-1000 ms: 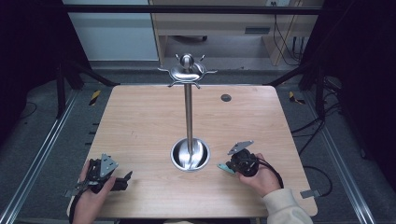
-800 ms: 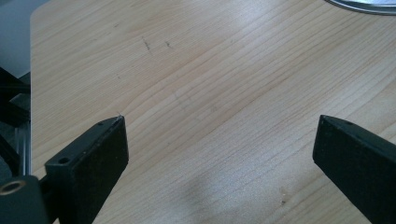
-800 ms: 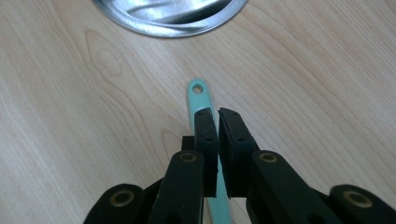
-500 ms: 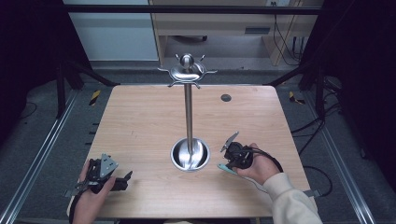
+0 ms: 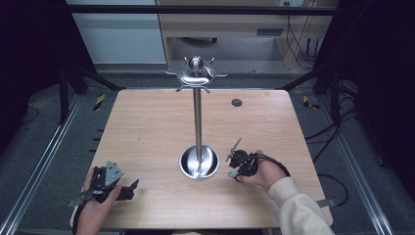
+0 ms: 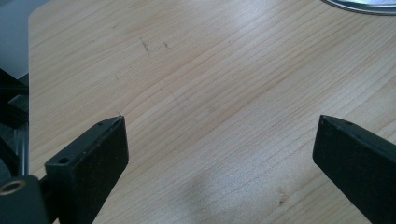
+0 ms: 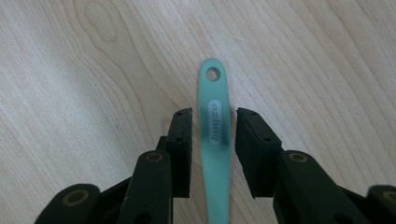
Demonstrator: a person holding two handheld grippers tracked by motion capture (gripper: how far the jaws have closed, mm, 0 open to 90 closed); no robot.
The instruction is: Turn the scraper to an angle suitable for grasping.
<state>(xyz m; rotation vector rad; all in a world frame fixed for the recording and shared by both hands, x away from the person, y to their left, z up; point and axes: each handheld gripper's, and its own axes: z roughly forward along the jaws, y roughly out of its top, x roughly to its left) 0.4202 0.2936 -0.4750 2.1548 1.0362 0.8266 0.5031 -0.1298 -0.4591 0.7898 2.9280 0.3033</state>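
A teal utensil handle with a hole at its tip lies flat on the wooden table. My right gripper straddles it. Its jaws have just been opening, and a thin gap shows on each side of the handle, so the pads do not press it. From above, the right gripper sits just right of the stand's round steel base, with the teal tip poking out under it. My left gripper rests at the table's near left, jaws wide open over bare wood.
A tall steel stand with a ring of hooks at its top rises from the table's middle; its base rim shows in the left gripper view. A small dark disc lies far right. Metal rails flank the table.
My right hand has slid a little to the left, toward the stand's base. The left hand has stayed put.
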